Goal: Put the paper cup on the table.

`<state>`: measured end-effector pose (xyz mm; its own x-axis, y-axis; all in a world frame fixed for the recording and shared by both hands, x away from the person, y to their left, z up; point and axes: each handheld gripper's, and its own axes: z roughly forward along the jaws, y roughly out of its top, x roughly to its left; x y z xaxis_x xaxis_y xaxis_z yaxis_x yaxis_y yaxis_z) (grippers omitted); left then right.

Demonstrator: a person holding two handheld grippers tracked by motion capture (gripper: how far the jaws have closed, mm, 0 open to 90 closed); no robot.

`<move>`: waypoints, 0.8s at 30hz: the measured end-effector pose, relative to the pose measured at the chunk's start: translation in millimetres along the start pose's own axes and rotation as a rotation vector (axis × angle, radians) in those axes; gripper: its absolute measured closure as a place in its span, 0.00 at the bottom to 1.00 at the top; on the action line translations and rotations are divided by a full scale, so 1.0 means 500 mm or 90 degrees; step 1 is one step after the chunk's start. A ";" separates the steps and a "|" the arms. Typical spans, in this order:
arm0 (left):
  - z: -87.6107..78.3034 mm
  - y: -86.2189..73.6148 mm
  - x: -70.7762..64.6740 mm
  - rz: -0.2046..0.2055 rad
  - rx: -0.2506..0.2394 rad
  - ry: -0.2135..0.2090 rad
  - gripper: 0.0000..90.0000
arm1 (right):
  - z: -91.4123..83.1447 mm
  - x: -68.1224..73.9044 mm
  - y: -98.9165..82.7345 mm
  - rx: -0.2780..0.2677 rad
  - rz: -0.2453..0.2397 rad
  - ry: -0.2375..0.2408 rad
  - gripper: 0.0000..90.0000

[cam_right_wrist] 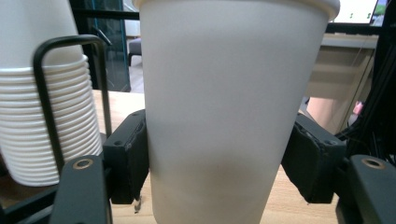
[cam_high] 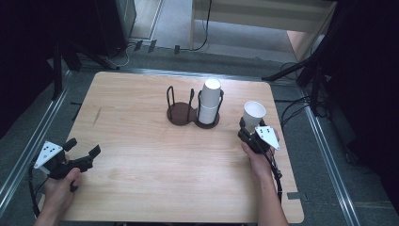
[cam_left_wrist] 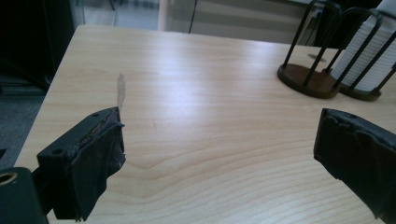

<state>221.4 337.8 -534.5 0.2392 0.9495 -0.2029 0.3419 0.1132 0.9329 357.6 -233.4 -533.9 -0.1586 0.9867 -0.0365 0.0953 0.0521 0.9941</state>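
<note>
While clamped: one paper cup (cam_high: 254, 113).

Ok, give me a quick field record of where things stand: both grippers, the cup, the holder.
left gripper: open, nothing between the jaws, over the table's near left part
right gripper: shut on the paper cup, cup upright, mouth up
cup holder: dark, two bays, at table centre
left bay: empty
right bay: stack of paper cups, upside down
table: light wood
</note>
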 end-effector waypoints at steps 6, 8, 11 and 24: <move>-0.003 -0.012 0.015 -0.017 -0.001 0.001 0.02 | 0.022 -0.011 -0.003 0.031 0.012 -0.021 0.34; -0.004 -0.014 0.022 -0.029 -0.007 -0.001 0.02 | 0.034 -0.014 -0.004 0.053 0.009 -0.028 0.34; -0.004 -0.016 0.030 -0.045 -0.011 -0.002 0.02 | 0.046 -0.011 -0.008 0.073 -0.005 -0.034 0.34; -0.002 -0.019 0.025 -0.041 -0.013 -0.002 0.02 | 0.092 -0.007 -0.009 0.184 -0.029 -0.041 0.34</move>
<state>220.2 349.2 -545.6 0.2204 0.9391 -0.2635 0.3381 0.1799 0.9237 403.0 -229.8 -543.0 -0.1068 0.9896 -0.0960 0.3673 0.1290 0.9211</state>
